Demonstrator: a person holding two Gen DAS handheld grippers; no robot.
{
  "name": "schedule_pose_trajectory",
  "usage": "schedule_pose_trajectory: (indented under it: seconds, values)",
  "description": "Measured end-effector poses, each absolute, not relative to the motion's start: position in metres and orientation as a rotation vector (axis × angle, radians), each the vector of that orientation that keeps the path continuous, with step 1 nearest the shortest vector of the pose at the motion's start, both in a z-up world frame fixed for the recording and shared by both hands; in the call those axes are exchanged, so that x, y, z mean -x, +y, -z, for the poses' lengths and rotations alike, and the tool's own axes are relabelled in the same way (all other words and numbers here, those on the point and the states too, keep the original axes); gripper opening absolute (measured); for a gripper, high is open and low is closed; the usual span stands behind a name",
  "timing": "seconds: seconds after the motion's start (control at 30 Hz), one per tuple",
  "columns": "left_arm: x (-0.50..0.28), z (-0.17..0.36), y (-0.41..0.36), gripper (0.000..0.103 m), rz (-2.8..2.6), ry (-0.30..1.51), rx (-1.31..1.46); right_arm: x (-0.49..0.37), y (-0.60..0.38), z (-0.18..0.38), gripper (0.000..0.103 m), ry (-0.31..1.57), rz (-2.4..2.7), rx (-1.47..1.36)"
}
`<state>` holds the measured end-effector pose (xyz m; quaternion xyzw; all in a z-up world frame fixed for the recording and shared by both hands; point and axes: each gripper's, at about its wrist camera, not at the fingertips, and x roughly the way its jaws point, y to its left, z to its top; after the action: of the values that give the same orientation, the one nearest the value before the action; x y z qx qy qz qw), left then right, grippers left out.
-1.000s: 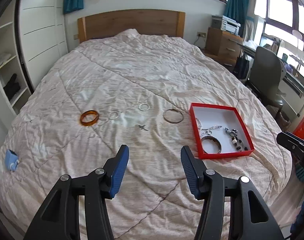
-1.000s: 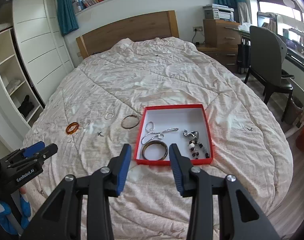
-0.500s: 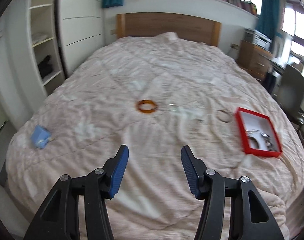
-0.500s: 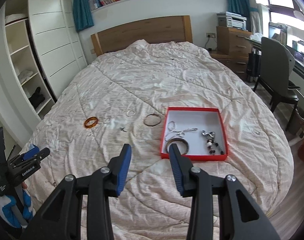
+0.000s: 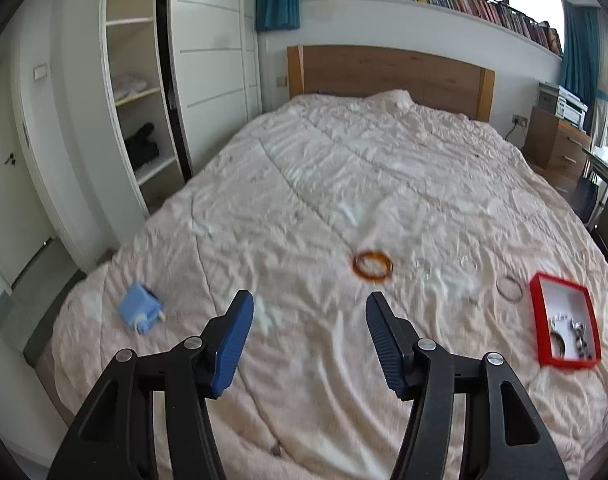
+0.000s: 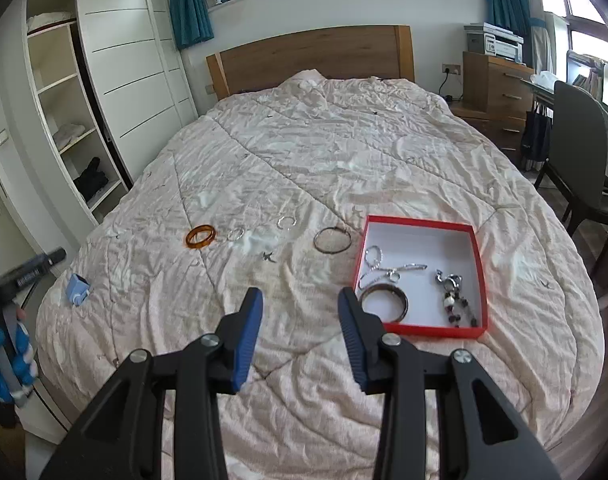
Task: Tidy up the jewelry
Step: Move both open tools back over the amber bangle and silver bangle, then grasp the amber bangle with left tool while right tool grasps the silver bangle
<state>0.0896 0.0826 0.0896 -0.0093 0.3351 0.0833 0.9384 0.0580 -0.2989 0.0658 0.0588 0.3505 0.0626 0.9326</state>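
A: Two grippers hang above the quilted bed [image 6: 343,160]. How do they stand?

B: The left gripper [image 5: 307,312] has its jaws opening with nothing between them, and aims at the quilt near the amber bangle [image 5: 372,265]. The right gripper [image 6: 300,308] is parted and empty.

A: Where is the jewelry?

B: The amber bangle, two small rings [image 6: 236,234] and a thin metal bangle [image 6: 332,240] lie in a row on the quilt. The red box [image 6: 419,224], right of them, holds a dark bangle [image 6: 385,303], a chain and beads.
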Motion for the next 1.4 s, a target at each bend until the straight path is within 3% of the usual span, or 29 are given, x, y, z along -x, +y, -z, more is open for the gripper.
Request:
schedule_pose_trajectory:
  seconds: [0.5, 0.67, 0.83, 1.07, 1.4]
  values:
    - [-0.190, -0.121, 0.071, 0.061, -0.176, 0.671, -0.039, -0.147, -0.303, -0.097, 0.038, 0.654, -0.165, -0.111]
    - [-0.219, -0.079, 0.066, 0.061, -0.158, 0.747, -0.045, -0.177, -0.302, -0.069, 0.038, 0.706, -0.173, -0.126]
    - [-0.249, -0.026, 0.057, 0.050, -0.113, 0.838, -0.046, -0.212, -0.298, -0.019, 0.038, 0.806, -0.191, -0.137]
    - [-0.293, 0.042, 0.056, 0.048, -0.114, 0.968, -0.006, -0.254, -0.293, 0.032, 0.037, 0.892, -0.202, -0.153]
    - [-0.356, 0.097, 0.065, 0.042, -0.140, 1.033, 0.015, -0.310, -0.282, 0.086, 0.037, 0.977, -0.194, -0.139]
